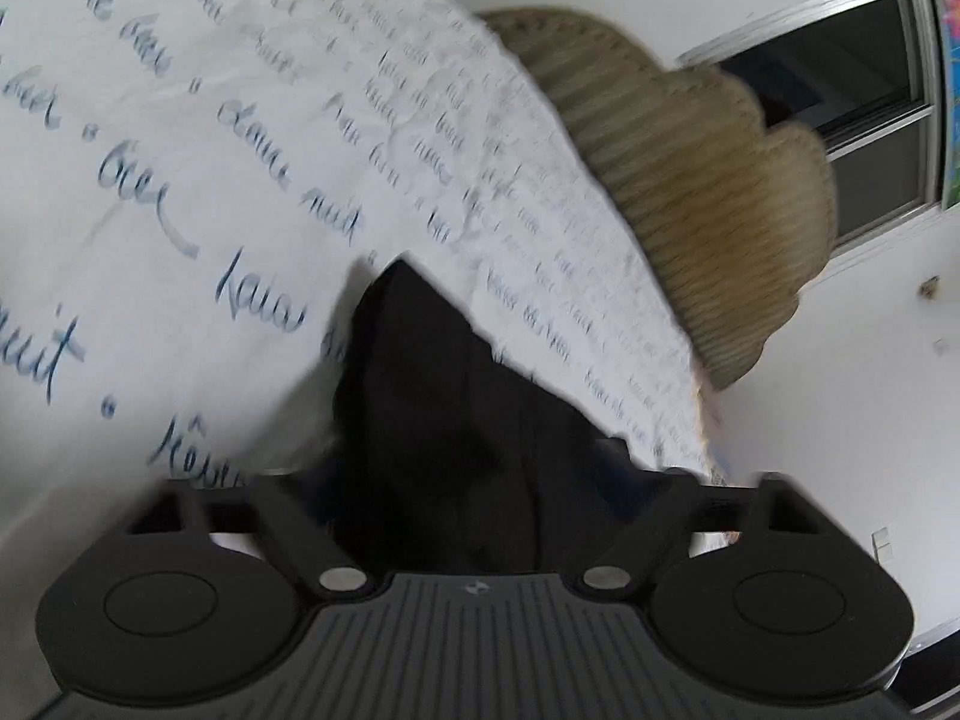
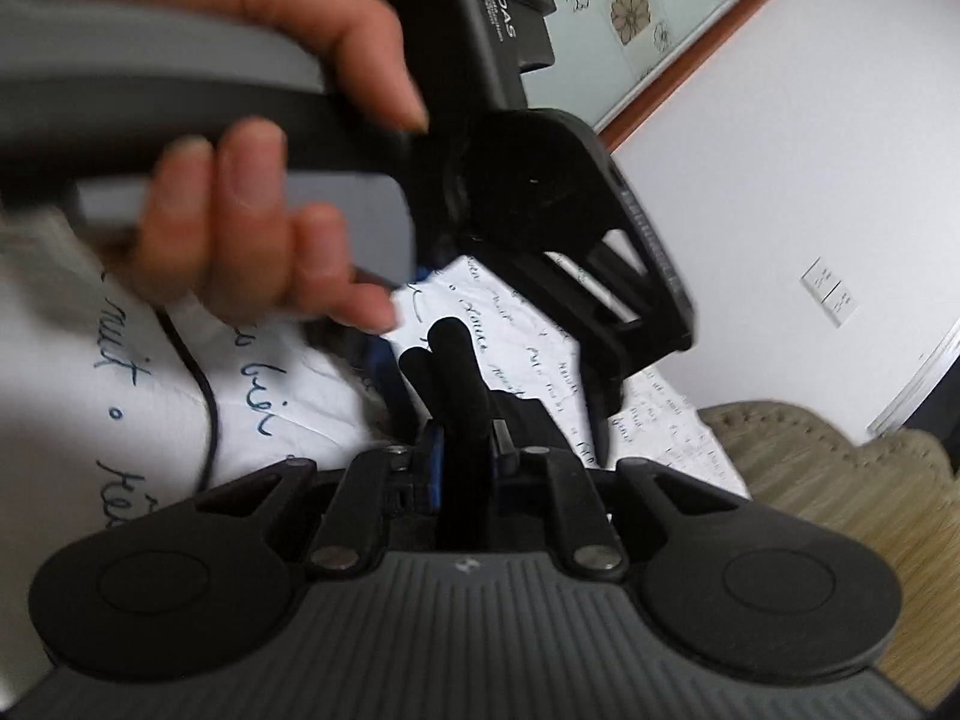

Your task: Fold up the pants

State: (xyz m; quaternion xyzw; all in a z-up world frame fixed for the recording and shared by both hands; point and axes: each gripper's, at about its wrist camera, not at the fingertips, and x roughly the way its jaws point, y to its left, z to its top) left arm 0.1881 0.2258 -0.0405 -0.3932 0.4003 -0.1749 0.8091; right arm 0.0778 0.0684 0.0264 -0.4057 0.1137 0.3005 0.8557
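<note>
The black pants [image 1: 432, 420] bunch up between the arms of my left gripper [image 1: 444, 480]. They cover its fingers, so I cannot see how the jaws stand. Behind them lies a white sheet with blue handwriting [image 1: 240, 150]. In the right wrist view my right gripper [image 2: 462, 420] is shut on a fold of the black pants [image 2: 456, 372], which sticks up between its blue-padded fingers [image 2: 433, 468]. The other gripper [image 2: 540, 192], held by the person's hand [image 2: 258, 198], hangs close above and ahead of it.
A beige ribbed headboard [image 1: 708, 192] stands beyond the sheet, also seen in the right wrist view [image 2: 840, 480]. A window [image 1: 852, 108] and white wall lie behind. A black cable [image 2: 204, 396] trails over the sheet. A wall switch [image 2: 831, 294] is at the right.
</note>
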